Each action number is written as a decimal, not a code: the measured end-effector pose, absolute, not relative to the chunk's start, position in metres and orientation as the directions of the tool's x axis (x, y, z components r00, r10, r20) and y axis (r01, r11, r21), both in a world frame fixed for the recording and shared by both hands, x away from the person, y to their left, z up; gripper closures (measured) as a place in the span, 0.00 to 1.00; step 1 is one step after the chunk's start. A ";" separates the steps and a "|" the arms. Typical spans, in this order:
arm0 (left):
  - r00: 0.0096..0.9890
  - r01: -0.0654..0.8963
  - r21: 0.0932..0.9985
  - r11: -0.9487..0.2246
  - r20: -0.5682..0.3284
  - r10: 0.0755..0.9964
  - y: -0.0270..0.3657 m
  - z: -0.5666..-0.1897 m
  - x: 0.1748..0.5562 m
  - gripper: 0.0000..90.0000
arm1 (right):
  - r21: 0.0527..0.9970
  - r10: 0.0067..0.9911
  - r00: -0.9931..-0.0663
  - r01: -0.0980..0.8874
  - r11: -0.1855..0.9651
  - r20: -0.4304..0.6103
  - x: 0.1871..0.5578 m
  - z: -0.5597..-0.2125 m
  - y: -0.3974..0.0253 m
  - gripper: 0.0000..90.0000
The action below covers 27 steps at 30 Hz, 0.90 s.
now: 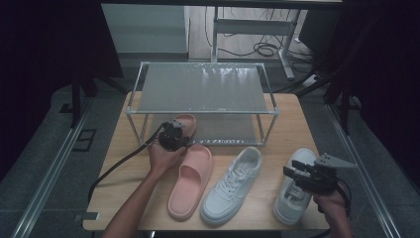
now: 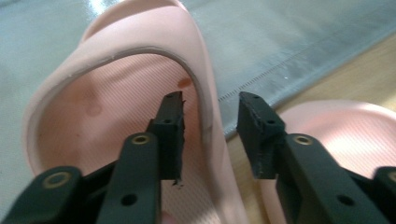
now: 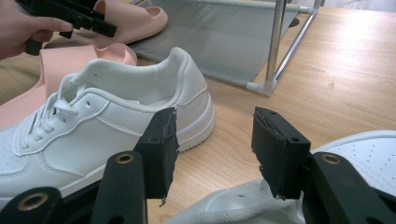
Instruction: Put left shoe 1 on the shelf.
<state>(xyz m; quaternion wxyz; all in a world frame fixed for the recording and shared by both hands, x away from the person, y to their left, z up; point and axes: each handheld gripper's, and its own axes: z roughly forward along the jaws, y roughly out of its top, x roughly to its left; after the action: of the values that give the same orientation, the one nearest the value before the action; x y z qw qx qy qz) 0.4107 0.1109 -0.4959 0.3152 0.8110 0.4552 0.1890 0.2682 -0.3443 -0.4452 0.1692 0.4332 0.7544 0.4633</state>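
One pink slide (image 1: 185,120) lies with its heel end on the rack's lower grey shelf (image 1: 223,130). My left gripper (image 1: 178,126) is open over it. In the left gripper view its jaws straddle the side rim of that pink slide (image 2: 116,93): one jaw is inside the footbed and the other outside, with a gap on each side of my left gripper (image 2: 211,100). The second pink slide (image 1: 190,181) lies on the table beside a white sneaker (image 1: 232,186). My right gripper (image 1: 288,170) hovers open over the other white sneaker (image 1: 292,198).
A two-tier metal-framed shoe rack (image 1: 203,87) stands at the back of the wooden table (image 1: 124,173); its top shelf is bare. A rack leg (image 3: 275,42) rises beyond the right gripper (image 3: 215,116). Cables trail from both grippers toward the table's front edge.
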 end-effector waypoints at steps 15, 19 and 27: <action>0.536 0.596 0.721 -0.352 -0.031 0.844 0.147 -0.486 0.370 0.80 | 0.845 0.810 -0.568 0.497 0.199 0.143 0.268 -0.446 -0.342 0.56; 0.555 0.597 0.718 -0.359 -0.046 0.831 0.157 -0.487 0.359 0.89 | 0.845 0.811 -0.567 0.496 0.198 0.143 0.268 -0.446 -0.342 0.56; 0.578 0.585 0.724 -0.365 -0.056 0.814 0.166 -0.486 0.339 0.98 | 0.845 0.811 -0.568 0.496 0.202 0.140 0.268 -0.445 -0.342 0.56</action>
<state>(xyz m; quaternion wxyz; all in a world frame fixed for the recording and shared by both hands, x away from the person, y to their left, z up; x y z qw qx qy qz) 0.3393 0.1662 -0.4863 0.3626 0.8108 0.4314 0.1582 0.2676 -0.3419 -0.4453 0.1706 0.4321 0.7561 0.4610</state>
